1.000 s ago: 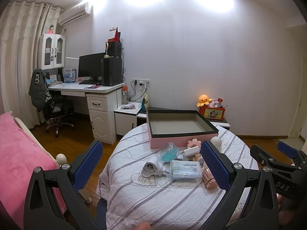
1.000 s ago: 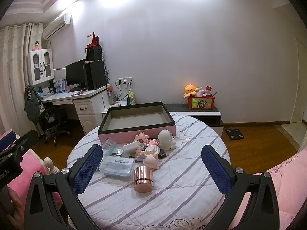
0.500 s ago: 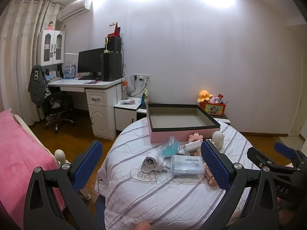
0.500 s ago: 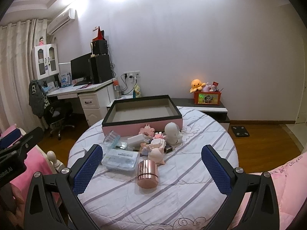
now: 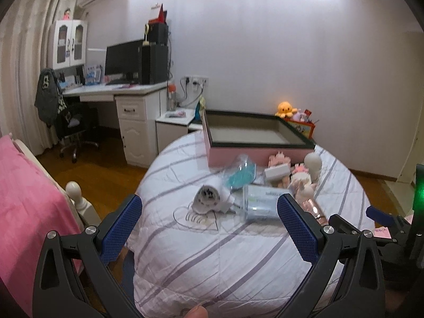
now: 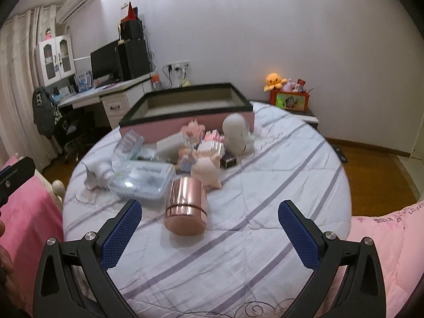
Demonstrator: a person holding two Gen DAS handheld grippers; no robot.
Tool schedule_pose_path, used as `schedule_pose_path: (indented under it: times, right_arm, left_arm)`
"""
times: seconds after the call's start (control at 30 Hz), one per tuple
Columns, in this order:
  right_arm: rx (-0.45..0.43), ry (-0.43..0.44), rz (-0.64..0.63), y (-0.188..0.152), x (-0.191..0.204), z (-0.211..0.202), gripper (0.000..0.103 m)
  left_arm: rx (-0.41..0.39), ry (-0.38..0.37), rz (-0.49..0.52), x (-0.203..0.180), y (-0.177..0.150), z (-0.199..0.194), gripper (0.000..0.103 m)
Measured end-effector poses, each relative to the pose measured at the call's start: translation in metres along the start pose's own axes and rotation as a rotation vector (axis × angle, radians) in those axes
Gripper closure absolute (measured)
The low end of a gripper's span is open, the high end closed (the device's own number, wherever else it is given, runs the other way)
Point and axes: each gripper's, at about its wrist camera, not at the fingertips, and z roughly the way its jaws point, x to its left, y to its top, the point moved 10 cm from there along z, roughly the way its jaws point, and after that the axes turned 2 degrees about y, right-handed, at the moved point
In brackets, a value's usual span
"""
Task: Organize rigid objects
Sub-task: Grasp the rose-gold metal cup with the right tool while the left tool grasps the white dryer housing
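Well, both tongs, left (image 5: 209, 225) and right (image 6: 209, 225), gape wide, holding nothing. Just ahead of the right one lies a copper can (image 6: 185, 206); straddle its sides squarely, since it could roll, then carry it to the box (image 6: 185, 111) beyond.

The near striped tablecloth (image 6: 238, 251) is left bare for approach, while the way to the pink box (image 6: 185, 122) is blocked by the rose-gold canister (image 6: 185, 206) and clustered toys (image 6: 209, 148).

Clutter (image 6: 185, 159) before box (image 6: 185, 122) — on table (image 6: 265, 185)
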Motion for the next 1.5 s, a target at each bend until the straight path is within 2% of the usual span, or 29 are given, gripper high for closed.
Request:
schedule_pose_path:
  times: [0.17, 0.53, 0.6, 0.8, 0.97, 1.17, 1.5]
  right_arm:
    - [0.041, -0.001, -0.030, -0.008, 0.003, 0.019, 0.001]
    - [0.097, 0.009, -0.070, -0.011, 0.014, 0.049, 0.011]
    - [0.114, 0.007, -0.079, -0.013, 0.016, 0.056, 0.030]
    - [0.150, 0.038, -0.082, -0.021, 0.021, 0.073, 0.056]
    - [0.139, 0.058, -0.069, -0.020, 0.020, 0.072, 0.056]
    - [0.141, 0.069, -0.067, -0.018, 0.017, 0.075, 0.055]
    - [0.156, 0.081, -0.079, -0.013, 0.014, 0.079, 0.055]
  left_arm:
    - [0.038, -0.007, -0.006, 0.001, -0.014, 0.017, 0.000]
    - [0.091, 0.001, -0.032, 0.013, -0.028, 0.038, 0.000]
    - [0.099, 0.005, -0.036, 0.015, -0.031, 0.041, 0.000]
    - [0.119, 0.016, -0.033, 0.020, -0.036, 0.055, 0.000]
    - [0.118, 0.036, 0.008, 0.019, -0.034, 0.073, 0.000]
    - [0.154, 0.040, 0.061, 0.013, -0.030, 0.110, 0.000]
    - [0.191, 0.006, 0.101, -0.002, -0.023, 0.149, 0.000]
